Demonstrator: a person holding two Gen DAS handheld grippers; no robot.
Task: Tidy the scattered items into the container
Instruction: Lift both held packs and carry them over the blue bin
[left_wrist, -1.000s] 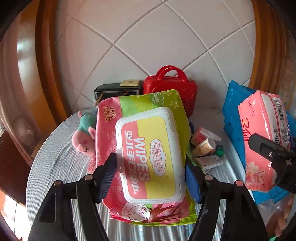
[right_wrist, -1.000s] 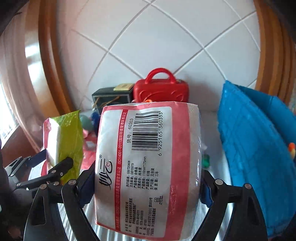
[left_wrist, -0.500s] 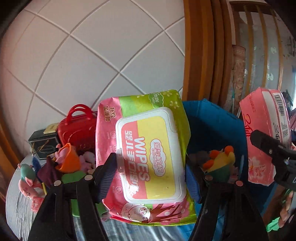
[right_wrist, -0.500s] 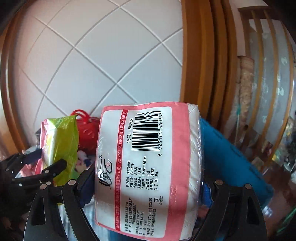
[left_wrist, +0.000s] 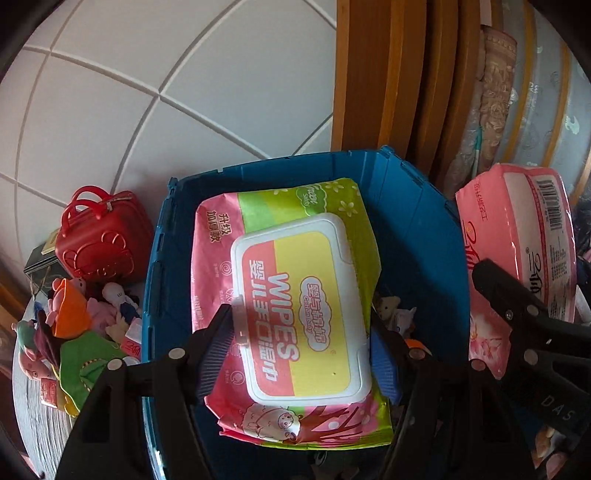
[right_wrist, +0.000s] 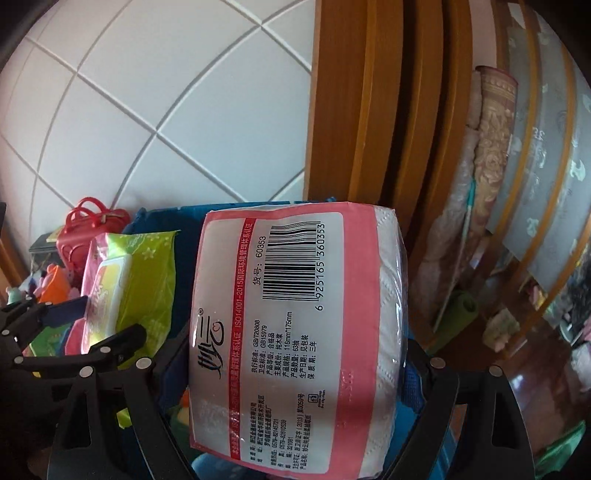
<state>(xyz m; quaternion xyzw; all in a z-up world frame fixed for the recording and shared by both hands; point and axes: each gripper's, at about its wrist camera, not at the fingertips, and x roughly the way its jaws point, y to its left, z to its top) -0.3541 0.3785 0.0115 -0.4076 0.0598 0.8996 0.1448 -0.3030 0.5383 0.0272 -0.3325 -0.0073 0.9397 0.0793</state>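
Both packs swung from tabletop to over blue bin (left_wrist: 413, 199); my left tongs (left_wrist: 301, 338) grip wipes pack (left_wrist: 288, 295), right tongs (right_wrist: 295, 363) grip tissue pack (right_wrist: 295, 332). Lower flat, release inside walls.

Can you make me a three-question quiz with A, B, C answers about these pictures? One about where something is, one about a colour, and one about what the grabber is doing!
1. Where is the wipes pack?
A. Held over the blue bin
B. Lying on the floor
C. Under the red case

2. What colour is the small case with handles?
A. Yellow
B. Red
C. Black

3. What is the right gripper doing?
A. Hanging open and bare
B. Squeezing a toy
C. Clamped on the tissue pack

Answers: 1 A, the bin's blue walls show all around the pack, which the left gripper grips. 2 B, it is plainly red beside the bin. 3 C, its fingers press both sides of the pack.
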